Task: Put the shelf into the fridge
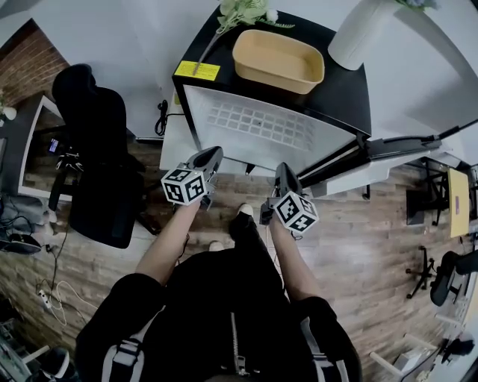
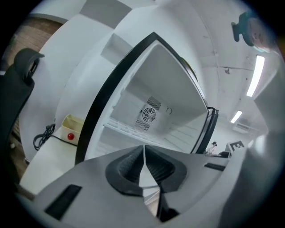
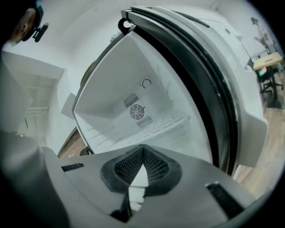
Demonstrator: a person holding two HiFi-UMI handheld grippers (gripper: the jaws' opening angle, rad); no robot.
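The small black fridge (image 1: 351, 89) stands open, its door (image 1: 396, 148) swung out to the right. Inside the white cavity a white grid shelf (image 1: 258, 123) lies flat; in the left gripper view the shelf (image 2: 127, 129) runs below the rear fan, and in the right gripper view the shelf (image 3: 167, 121) does the same. My left gripper (image 1: 213, 154) is just in front of the fridge opening, shut, with nothing between its jaws (image 2: 144, 148). Beside it my right gripper (image 1: 282, 170) is also shut and empty (image 3: 142, 148). Neither touches the shelf.
On the fridge top sit a tan tub (image 1: 278, 60), a flower sprig (image 1: 243, 13) and a white cylinder (image 1: 358, 31). A black office chair (image 1: 97, 149) stands to the left. A low white table (image 2: 42, 160) beside the fridge carries a cream box (image 2: 71, 129) and a cable.
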